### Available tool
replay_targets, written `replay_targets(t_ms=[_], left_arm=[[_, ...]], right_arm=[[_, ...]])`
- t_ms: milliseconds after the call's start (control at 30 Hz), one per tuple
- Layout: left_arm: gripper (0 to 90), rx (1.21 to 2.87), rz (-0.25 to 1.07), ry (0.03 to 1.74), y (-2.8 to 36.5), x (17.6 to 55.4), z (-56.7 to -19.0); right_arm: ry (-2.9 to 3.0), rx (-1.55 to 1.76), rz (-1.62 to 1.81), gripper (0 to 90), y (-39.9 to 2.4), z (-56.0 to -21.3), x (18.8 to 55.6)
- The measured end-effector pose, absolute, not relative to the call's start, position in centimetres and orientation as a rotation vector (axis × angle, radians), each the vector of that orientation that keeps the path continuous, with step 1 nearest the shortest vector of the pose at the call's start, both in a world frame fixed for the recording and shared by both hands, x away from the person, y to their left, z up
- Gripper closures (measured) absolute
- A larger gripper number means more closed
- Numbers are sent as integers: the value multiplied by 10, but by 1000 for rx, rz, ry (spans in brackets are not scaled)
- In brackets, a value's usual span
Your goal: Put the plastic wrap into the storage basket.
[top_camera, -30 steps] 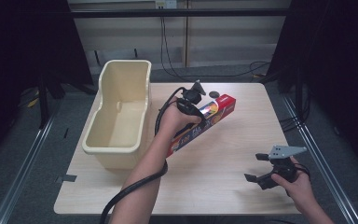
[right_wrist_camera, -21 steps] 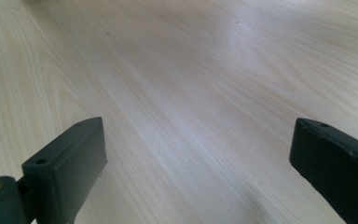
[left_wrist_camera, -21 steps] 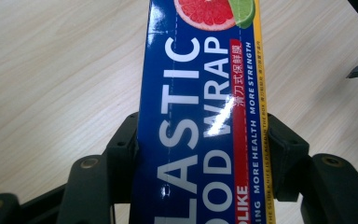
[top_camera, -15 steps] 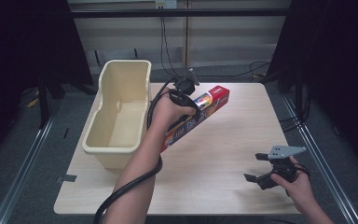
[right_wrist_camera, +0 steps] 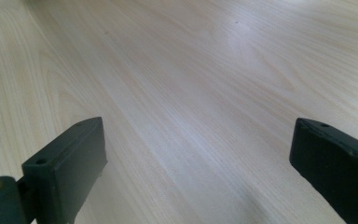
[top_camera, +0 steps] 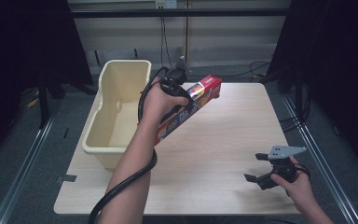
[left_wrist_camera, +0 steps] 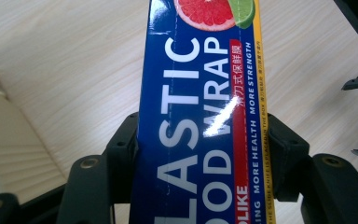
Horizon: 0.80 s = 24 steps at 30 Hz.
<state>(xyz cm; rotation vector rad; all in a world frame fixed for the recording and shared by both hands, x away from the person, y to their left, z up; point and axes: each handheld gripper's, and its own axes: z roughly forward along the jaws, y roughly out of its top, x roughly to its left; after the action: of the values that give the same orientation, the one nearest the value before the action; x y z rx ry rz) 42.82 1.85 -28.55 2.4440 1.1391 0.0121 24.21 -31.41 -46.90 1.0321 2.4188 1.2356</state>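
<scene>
Two claws: left claw (top_camera: 179,88) gripping wrap box (top_camera: 186,112), raised.

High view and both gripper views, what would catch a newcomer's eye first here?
The long blue and red plastic wrap box, clamped in the left gripper and lifted at a slant beside the cream tub. Next, the right gripper, fingers spread wide, low over the bare wooden table at the near right.

Sitting on one wooden table (top_camera: 223,140) is one cream plastic tub (top_camera: 116,109), while a person is holding two grippers, the left gripper (top_camera: 177,86) carrying one plastic wrap box (top_camera: 189,109) and the right gripper (top_camera: 263,169) carrying nothing.
</scene>
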Motion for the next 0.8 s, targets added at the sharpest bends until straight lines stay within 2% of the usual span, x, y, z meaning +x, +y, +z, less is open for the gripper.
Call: replay_targets(t_ms=[800], left_arm=[[411,2373,49,1233,58,427,-258]], right_arm=[[2442,1028,1203,37,-309,-471,242]])
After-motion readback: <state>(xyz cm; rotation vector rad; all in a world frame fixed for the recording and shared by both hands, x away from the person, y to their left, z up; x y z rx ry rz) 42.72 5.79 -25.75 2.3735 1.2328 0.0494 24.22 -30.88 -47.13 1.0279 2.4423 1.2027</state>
